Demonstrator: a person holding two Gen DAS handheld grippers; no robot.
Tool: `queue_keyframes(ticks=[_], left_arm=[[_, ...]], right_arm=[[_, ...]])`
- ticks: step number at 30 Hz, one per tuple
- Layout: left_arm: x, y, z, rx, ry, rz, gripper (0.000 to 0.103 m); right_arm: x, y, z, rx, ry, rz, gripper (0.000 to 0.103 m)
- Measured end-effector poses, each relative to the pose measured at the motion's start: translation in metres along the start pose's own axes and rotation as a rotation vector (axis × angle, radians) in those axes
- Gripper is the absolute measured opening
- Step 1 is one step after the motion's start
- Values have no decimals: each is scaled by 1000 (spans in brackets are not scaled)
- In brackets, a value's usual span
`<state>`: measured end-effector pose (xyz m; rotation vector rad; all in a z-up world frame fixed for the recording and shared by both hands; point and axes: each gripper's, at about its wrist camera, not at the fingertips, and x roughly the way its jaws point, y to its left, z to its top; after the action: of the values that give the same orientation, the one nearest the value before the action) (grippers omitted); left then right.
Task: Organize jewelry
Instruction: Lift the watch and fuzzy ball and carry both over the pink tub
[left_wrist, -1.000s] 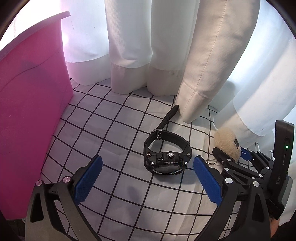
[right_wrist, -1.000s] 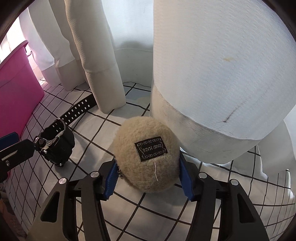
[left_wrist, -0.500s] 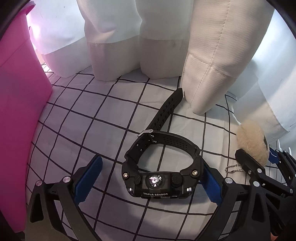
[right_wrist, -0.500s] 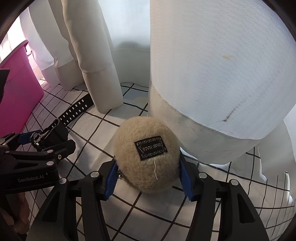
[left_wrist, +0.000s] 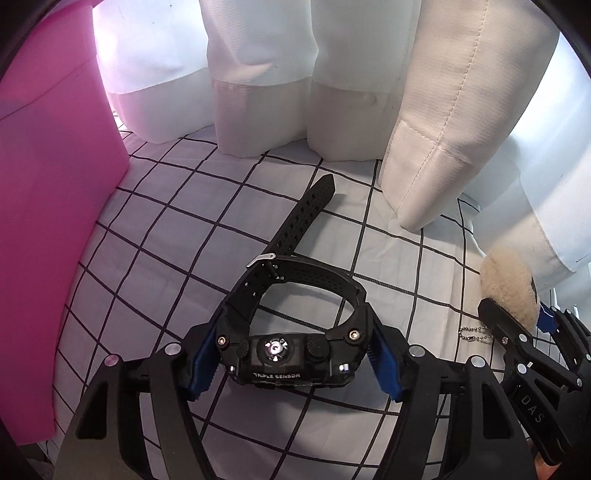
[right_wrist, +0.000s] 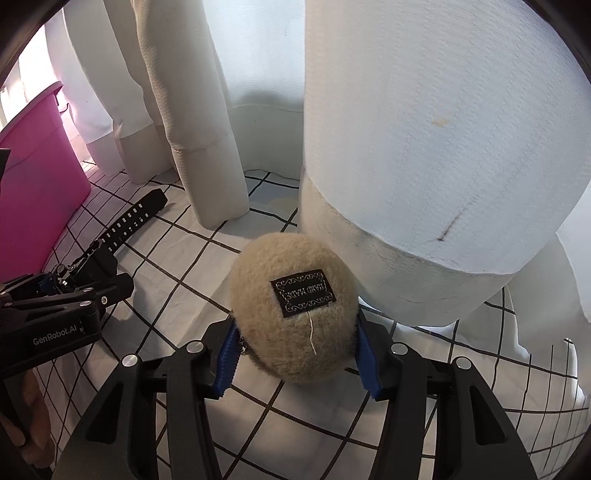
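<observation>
Jewelry on hand, listed largest to smallest.

1. Curtains (left_wrist: 266, 74), white, hanging to the surface at the back of both views. Not part of the job.

2. Pink bin (left_wrist: 44, 206), at my left, its wall standing on the grid-patterned cloth (left_wrist: 155, 236). I take it for the likely destination, though nothing shows me its inside.

3. Left gripper (left_wrist: 295, 360): blue fingers (left_wrist: 384, 369) drawn in narrow against the two sides of the watch case. Whether they already press firmly I cannot tell from the left wrist view; they look to be in contact.

4. Right gripper (right_wrist: 293, 350): fingers closed on the fuzzy ball, holding it just over the cloth.

5. Watch (left_wrist: 288, 332), black, case marked "TRIPLE SENSOR", lying on the cloth directly between my left fingers. The buckled loop extends forward from the case, and the free strap tail runs on ahead and slightly right, toward the curtain hem. Long axis thus lies along my line of reach, across the closing direction (a good lie for a side grasp on the case). My left gripper is far nearer than the right.

6. Fuzzy ball (right_wrist: 295, 314), tan, with a black "HAND MADE" label facing up.

7. Bead chain (left_wrist: 472, 330), short, on the cloth beside the right gripper's tip; I judge it belongs to the ball.
</observation>
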<state>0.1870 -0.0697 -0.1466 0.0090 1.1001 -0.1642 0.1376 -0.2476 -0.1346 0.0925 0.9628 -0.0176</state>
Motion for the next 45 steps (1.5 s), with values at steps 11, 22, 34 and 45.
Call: queue_keyframes(ticks=[11,22,34,45], left_arm=[[-42,2,-1,26,-56,9,67],[-92,23,4,21,-125,3,67],[-187,61,27,-13,-280,11,67],[-259,168,46,-132,-343,168,67]], right_arm=[[-34,9,1,-4,-56,31,51],[-71,31,14,-11,-111,32,51],[-141,78,56,-71,-236,68,51],[-179,194,120,-226,-327,251,51]])
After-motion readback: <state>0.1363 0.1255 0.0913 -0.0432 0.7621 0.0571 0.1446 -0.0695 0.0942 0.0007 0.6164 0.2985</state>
